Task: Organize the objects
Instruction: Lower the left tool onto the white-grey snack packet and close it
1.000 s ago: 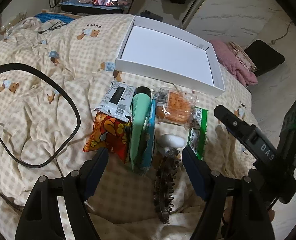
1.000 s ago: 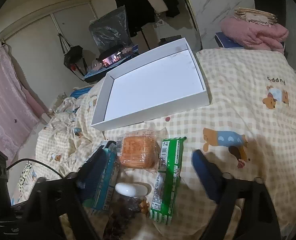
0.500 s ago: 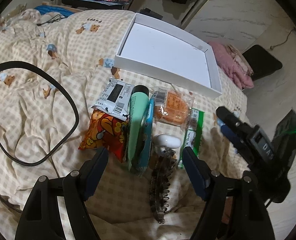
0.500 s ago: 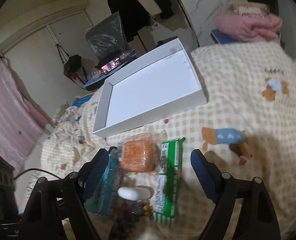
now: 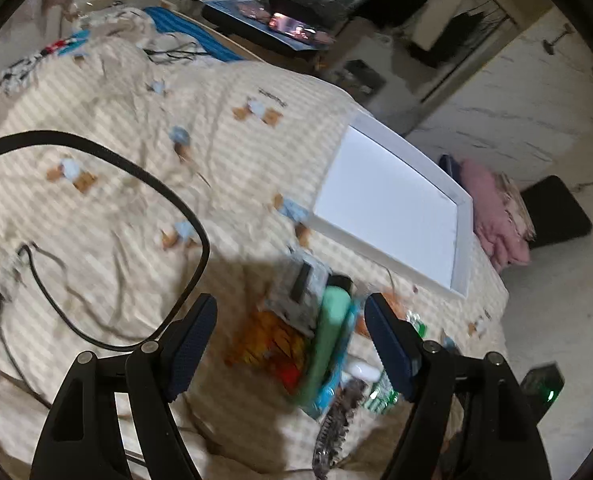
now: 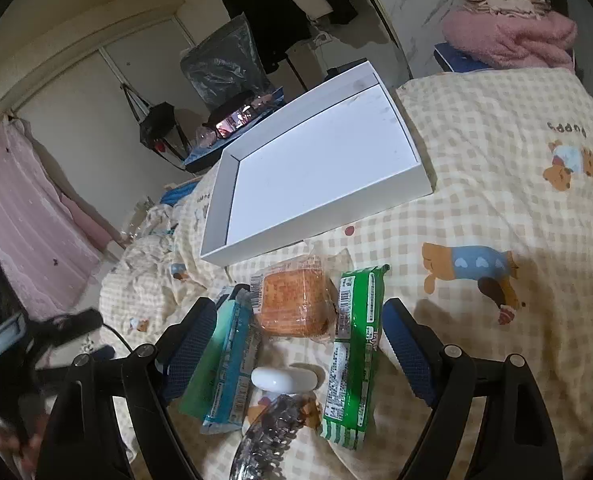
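Both grippers, left gripper [image 5: 290, 334] and right gripper [image 6: 296, 338], are hovering wide and empty over packaged snacks. A shallow white cardboard tray [image 6: 316, 236] is lying beyond on the checked yellow bedspread [image 6: 516, 208].

The checked bedspread [image 6: 496, 152] bears the word "puppy", seen upside down, above a bear print; package labels are unreadable.

The left tool [image 5: 290, 336], a black two-finger frame with dark blue ribbed pads [image 5: 192, 338], points steeply downward with its jaws apart and nothing pressed between them. The right tool [image 6: 296, 344], of the same black frame and blue pads [image 6: 404, 346], also tilts downward, jaws spread wide and empty. In the right wrist view the left tool appears blurred at the left edge.
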The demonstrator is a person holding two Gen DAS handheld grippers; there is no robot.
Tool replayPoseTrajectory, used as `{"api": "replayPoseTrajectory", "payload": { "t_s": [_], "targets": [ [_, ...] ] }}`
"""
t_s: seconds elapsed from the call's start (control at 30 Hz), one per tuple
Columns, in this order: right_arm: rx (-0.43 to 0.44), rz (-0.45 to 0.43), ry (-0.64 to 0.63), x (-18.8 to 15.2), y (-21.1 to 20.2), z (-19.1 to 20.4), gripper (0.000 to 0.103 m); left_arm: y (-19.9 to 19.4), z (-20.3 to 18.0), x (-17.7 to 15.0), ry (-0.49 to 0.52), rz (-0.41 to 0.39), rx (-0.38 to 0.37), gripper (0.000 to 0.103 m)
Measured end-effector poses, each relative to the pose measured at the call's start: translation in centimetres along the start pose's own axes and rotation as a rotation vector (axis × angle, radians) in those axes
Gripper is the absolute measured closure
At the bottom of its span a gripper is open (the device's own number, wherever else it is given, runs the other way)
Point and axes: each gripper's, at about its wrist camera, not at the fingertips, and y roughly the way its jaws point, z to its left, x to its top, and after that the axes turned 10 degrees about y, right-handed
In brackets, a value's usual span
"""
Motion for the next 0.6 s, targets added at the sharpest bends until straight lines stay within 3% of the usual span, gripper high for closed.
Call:
{"api": "replayPoseTrajectory", "payload": {
  "t_s": [0.1, 0.2, 0.33, 0.37, 0.43, 0.6],
  "targets": [
    [0.005, 0.011, 0.010, 0.2, 0.3, -0.4, 0.017, 0.5, -1.0, 2.3, 0.063, 0.040, 0.066, 0.024],
    [0.011, 0.024, 0.018, 0.2, 0.7, -0.7, 0.017, 3.9, -3.2, 3.7, 0.234, 0.174, 0.059, 0.024],
    [0.009, 0.028, 0.016, 0.1, 0.8, -0.7, 0.017, 8.9, -3.9, 3.5, 0.326, 0.176, 0.115, 0.024],
    [0.006, 0.027, 0.009, 0.1, 0.8, -0.7, 0.017, 10.3, -4.0, 2.7, 0.353, 0.208, 0.152, 0.024],
    [-0.003, 0.026, -0.002, 0.1, 0.8, -0.6, 0.017, 11.7, -3.7, 1.4, 0.363, 0.237, 0.176, 0.048],
    [-0.013, 0.045, -0.001, -0.1, 1.3, -0.7, 0.017, 12.6, -3.5, 0.0, 0.381, 0.255, 0.112, 0.051]
  ]
}}
